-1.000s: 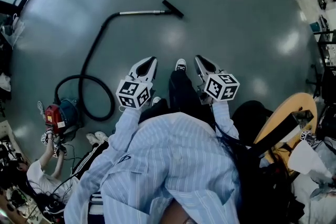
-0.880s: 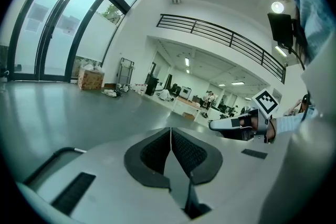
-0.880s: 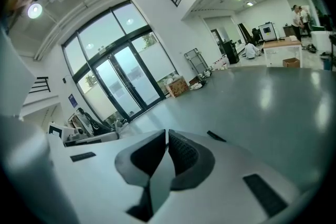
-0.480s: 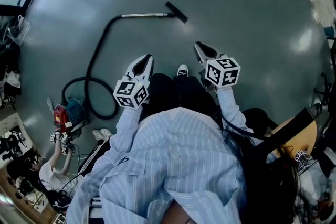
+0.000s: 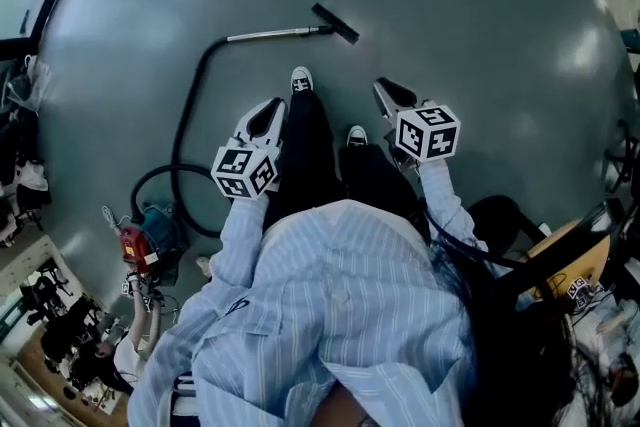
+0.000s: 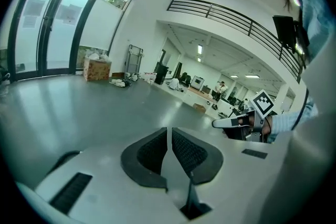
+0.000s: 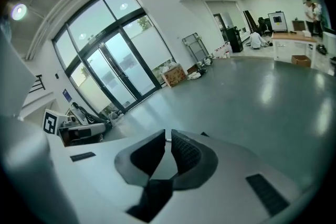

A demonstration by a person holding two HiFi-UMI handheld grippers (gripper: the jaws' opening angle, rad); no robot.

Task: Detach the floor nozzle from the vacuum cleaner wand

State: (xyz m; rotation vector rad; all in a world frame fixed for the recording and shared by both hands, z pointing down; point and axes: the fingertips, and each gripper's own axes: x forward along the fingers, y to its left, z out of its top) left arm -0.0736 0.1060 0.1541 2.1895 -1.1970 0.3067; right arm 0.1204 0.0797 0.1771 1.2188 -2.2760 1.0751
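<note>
In the head view a black floor nozzle (image 5: 335,23) lies on the grey floor, joined to a silver wand (image 5: 275,34). A black hose (image 5: 190,115) curves from the wand back to a blue and red vacuum body (image 5: 145,237) at lower left. My left gripper (image 5: 270,112) and right gripper (image 5: 385,91) are held out in front of me, short of the nozzle, both shut and empty. In the left gripper view the jaws (image 6: 169,139) meet with nothing between them, and the right gripper (image 6: 231,122) shows at the right. The right gripper view also has its jaws (image 7: 168,147) shut.
My legs and white-toed shoes (image 5: 301,79) step between the grippers. Another person (image 5: 140,335) crouches by the vacuum body at lower left. A round wooden table (image 5: 560,255) and clutter stand at the right. Glass doors (image 7: 113,68) and boxes (image 6: 96,69) line the far walls.
I have walked toward the nozzle; both grippers moved forward with me. One foot has stepped ahead between them. The nozzle, wand and hose lie as before.
</note>
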